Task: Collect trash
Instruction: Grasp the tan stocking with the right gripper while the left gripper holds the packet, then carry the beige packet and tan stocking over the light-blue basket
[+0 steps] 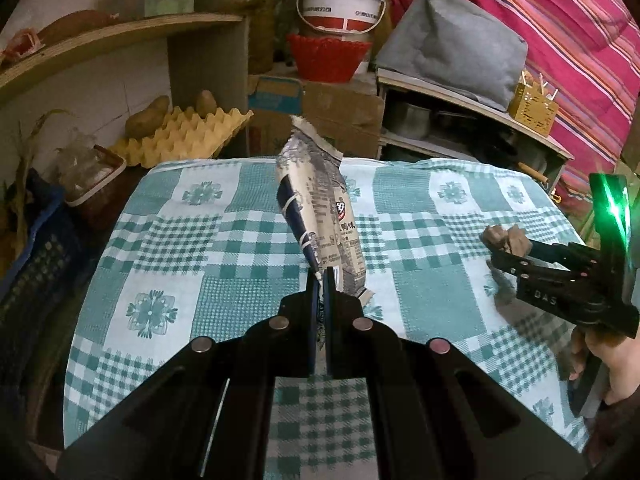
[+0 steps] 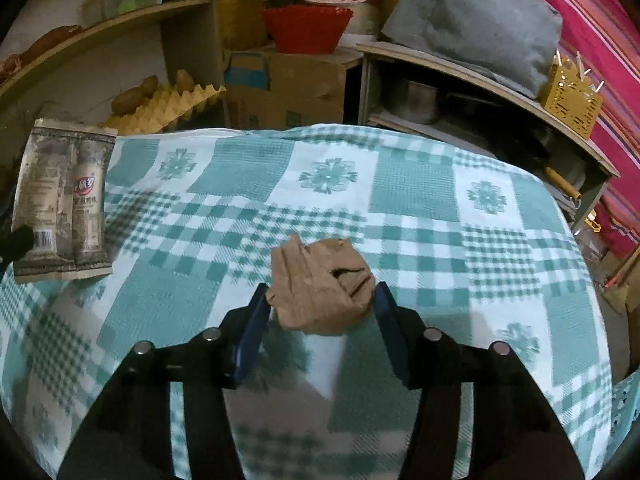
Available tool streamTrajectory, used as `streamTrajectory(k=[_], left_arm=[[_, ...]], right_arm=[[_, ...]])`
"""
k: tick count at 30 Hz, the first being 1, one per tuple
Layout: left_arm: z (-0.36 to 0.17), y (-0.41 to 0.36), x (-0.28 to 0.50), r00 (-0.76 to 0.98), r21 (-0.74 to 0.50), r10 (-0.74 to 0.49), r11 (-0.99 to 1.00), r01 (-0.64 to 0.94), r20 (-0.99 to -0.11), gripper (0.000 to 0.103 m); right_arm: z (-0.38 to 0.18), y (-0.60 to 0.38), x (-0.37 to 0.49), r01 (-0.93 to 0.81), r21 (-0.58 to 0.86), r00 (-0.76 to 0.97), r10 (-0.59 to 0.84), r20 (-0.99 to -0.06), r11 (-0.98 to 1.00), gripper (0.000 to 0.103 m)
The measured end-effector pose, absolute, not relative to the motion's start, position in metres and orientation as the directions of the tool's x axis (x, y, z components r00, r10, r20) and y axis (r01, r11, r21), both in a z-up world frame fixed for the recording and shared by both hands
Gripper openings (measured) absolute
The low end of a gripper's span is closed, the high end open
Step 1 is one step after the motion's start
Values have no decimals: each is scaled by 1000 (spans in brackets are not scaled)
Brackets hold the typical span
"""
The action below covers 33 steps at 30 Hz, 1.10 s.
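My left gripper (image 1: pixel 321 280) is shut on the lower edge of a grey printed snack wrapper (image 1: pixel 320 200) and holds it upright above the green checked tablecloth (image 1: pixel 180 240). The same wrapper (image 2: pixel 60 200) shows at the far left of the right wrist view. My right gripper (image 2: pixel 322 300) is shut on a crumpled brown paper ball (image 2: pixel 322 286) and holds it just above the cloth. That gripper (image 1: pixel 496 248) and its paper ball (image 1: pixel 508 238) also show at the right of the left wrist view.
Behind the table stand a cardboard box (image 1: pixel 320 112), a red basket (image 1: pixel 326 58) under a white bucket (image 1: pixel 340 4), a yellow egg tray (image 1: pixel 184 136) with potatoes, and wooden shelves (image 1: pixel 472 108). A striped pink cloth (image 1: pixel 560 40) hangs at right.
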<state>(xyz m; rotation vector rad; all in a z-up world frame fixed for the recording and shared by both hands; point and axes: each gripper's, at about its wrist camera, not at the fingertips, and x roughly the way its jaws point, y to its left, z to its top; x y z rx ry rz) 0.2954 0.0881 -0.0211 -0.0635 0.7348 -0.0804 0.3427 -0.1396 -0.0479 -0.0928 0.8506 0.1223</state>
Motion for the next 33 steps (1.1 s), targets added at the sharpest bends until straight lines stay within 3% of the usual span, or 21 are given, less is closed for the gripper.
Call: streamTrajectory(k=[17, 33], left_arm=[[23, 1, 220, 769, -78, -192, 980, 182, -609, 1], [28, -122, 191, 714, -99, -337, 930, 354, -614, 1]], right_arm=[[-3, -248, 236, -64, -60, 707, 3, -707, 996, 53], [11, -372, 158, 83, -47, 729, -93, -678, 995, 53]])
